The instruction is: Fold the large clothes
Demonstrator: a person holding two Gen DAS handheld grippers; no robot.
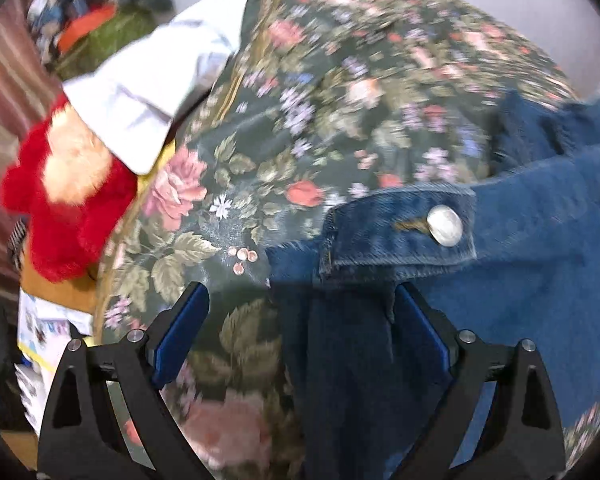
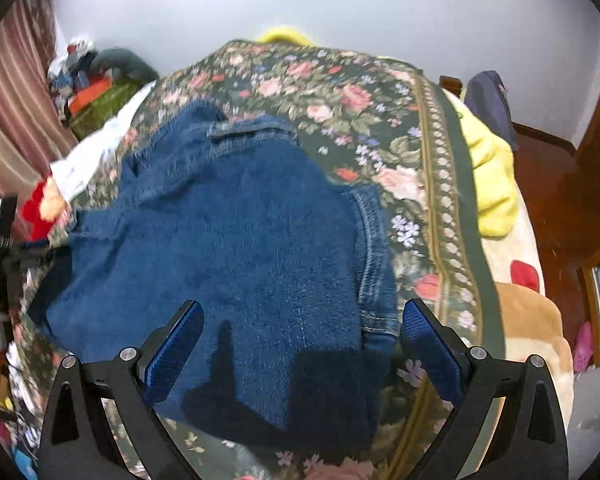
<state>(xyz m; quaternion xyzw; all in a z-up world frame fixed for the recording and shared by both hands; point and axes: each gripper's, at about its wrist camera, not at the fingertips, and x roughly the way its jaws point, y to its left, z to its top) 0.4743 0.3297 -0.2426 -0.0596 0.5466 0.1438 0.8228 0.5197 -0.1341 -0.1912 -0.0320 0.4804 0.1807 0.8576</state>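
Denim jacket (image 2: 228, 248) lies spread under the open right hand-held gripper (image 2: 302, 340).

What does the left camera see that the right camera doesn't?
Only the left wrist view shows the shiny metal button on a denim strap, close up.

Only the right wrist view shows the whole denim jacket spread out, a yellow blanket at the bed's edge, and the left gripper at the jacket's far side.

Both show the flowery bedspread, a white shirt, a red plush toy, and open fingers in front; the right gripper hovers over denim.
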